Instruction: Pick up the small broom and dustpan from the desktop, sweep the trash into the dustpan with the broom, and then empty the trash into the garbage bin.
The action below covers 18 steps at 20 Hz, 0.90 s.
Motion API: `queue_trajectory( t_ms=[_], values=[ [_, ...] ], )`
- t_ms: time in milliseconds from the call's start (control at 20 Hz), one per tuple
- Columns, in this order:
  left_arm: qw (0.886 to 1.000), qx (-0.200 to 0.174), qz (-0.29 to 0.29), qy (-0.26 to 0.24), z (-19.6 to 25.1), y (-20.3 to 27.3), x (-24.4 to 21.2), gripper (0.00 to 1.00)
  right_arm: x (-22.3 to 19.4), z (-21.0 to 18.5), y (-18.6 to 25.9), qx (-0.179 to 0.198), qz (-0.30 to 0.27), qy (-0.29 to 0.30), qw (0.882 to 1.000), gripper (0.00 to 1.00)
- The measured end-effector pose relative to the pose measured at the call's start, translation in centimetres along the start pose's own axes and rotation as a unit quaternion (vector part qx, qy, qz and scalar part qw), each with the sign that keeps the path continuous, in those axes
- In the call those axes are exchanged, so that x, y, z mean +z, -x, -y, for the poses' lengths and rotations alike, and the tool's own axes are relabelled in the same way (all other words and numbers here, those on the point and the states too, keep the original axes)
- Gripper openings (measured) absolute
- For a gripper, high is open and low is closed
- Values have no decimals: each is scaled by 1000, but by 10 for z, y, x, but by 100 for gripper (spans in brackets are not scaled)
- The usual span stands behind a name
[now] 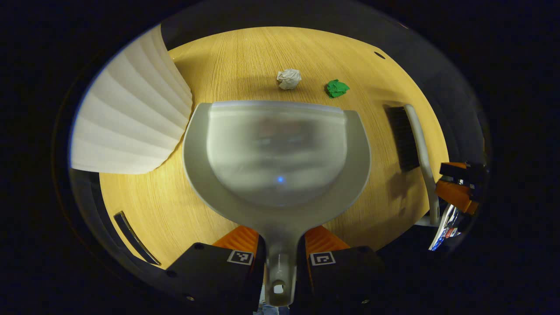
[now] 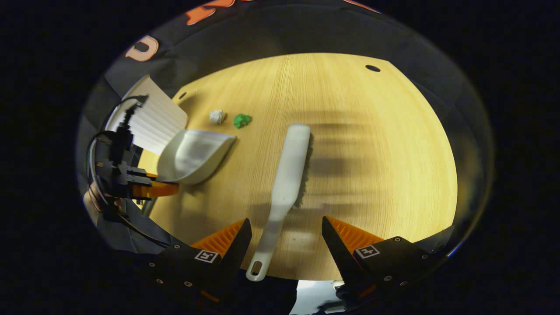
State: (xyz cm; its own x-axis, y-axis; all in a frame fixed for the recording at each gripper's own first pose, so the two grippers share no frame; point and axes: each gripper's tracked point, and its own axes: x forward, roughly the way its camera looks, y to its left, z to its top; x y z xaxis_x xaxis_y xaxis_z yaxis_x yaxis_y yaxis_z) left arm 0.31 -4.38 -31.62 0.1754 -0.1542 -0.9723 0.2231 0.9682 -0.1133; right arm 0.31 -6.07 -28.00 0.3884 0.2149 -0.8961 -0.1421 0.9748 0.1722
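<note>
Altogether: one dustpan (image 1: 276, 153), one broom (image 2: 286, 175) — two paper wads (image 1: 289, 78).

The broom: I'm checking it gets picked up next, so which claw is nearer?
Right. The right claw sits open astride the broom handle; the left claw grips the dustpan beside it.

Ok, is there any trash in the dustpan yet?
Empty. The dustpan pan shows nothing inside; the white paper ball and green paper ball lie on the desktop beyond its lip.

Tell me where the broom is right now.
The broom lies flat on the desk, its handle between the open right tool; in the right gripper view the dustpan sits to its left.
</note>
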Motion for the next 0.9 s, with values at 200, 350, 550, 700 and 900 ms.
queue_trajectory(
  t_ms=[200,350,550,700,900],
  values=[
    [999,-14,18,-32,-2,6,-7,33,-16,-6,-23,-17,-66,24,997,98],
    [997,-19,38,-59,-7,17,-5,33,-22,-6,-34,-30,-93,22,995,98],
    [996,-38,42,-63,-11,26,-3,33,-23,-3,-40,-57,-103,35,992,98],
    [997,-51,36,-51,-12,23,-8,33,-27,3,-45,-79,-110,35,990,94],
    [996,-54,44,-62,-18,25,-10,33,-29,9,-49,-97,-106,36,989,29]
  ],
)
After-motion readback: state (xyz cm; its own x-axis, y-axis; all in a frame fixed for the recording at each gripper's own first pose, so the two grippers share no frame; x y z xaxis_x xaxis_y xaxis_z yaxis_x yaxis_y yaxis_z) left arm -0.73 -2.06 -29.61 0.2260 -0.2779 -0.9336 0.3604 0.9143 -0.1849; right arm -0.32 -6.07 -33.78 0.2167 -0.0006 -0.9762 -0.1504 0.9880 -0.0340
